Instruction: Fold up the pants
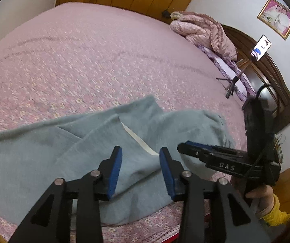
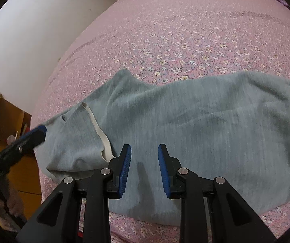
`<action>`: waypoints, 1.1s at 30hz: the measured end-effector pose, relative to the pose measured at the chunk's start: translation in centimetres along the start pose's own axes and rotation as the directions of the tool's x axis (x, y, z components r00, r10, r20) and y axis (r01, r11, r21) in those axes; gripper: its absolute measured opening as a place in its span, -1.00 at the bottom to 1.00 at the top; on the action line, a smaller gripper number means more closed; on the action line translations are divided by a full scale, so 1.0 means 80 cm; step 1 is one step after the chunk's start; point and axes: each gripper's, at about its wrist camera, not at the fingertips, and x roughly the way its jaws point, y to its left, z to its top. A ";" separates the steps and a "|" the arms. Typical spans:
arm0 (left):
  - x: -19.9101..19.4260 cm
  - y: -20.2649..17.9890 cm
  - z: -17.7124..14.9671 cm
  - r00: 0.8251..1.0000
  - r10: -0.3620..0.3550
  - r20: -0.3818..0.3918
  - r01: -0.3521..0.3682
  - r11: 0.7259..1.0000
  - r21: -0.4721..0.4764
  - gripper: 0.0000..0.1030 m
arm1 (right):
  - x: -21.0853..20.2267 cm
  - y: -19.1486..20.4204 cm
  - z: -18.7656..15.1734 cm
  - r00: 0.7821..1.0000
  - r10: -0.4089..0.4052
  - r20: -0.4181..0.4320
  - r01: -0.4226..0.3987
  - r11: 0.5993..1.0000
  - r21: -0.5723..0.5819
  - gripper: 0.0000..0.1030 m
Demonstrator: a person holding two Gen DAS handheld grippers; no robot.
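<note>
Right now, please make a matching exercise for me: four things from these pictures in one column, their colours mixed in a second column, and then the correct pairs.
Things:
1. pants
2. bed cover
3. drawstring
4. sleeve

Colours:
A. white
B. yellow
C. grey-blue
D. pink with small flowers

Pairs: 1-C, 2-D, 3-A, 4-B
</note>
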 end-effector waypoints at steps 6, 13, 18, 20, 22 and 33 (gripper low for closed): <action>0.014 0.017 0.023 0.994 0.107 0.008 -0.107 0.993 0.038 -0.21 | 0.006 -0.003 0.001 1.000 -0.011 -0.008 0.011 1.000 0.006 -0.44; 0.072 0.016 0.032 0.987 0.119 -0.104 -0.104 0.984 0.142 -0.21 | 0.022 -0.012 -0.005 0.999 -0.014 -0.043 0.015 0.999 0.033 -0.44; 0.096 0.001 0.024 0.978 0.154 -0.139 -0.120 0.966 0.227 -0.21 | 0.030 -0.017 -0.004 0.999 -0.003 -0.049 0.005 0.999 0.045 -0.44; 0.104 -0.003 0.020 0.971 0.190 -0.142 -0.148 0.952 0.267 -0.22 | 0.032 -0.020 -0.004 0.999 0.008 -0.050 -0.005 0.998 0.056 -0.44; 0.110 -0.004 0.016 0.966 0.217 -0.141 -0.169 0.942 0.291 -0.23 | 0.034 -0.023 -0.003 0.999 0.022 -0.049 -0.018 0.998 0.067 -0.44; 0.062 0.003 0.017 0.987 0.155 -0.039 -0.145 0.971 0.189 -0.96 | 0.026 -0.036 -0.004 0.998 0.026 -0.049 -0.022 0.997 0.073 -0.44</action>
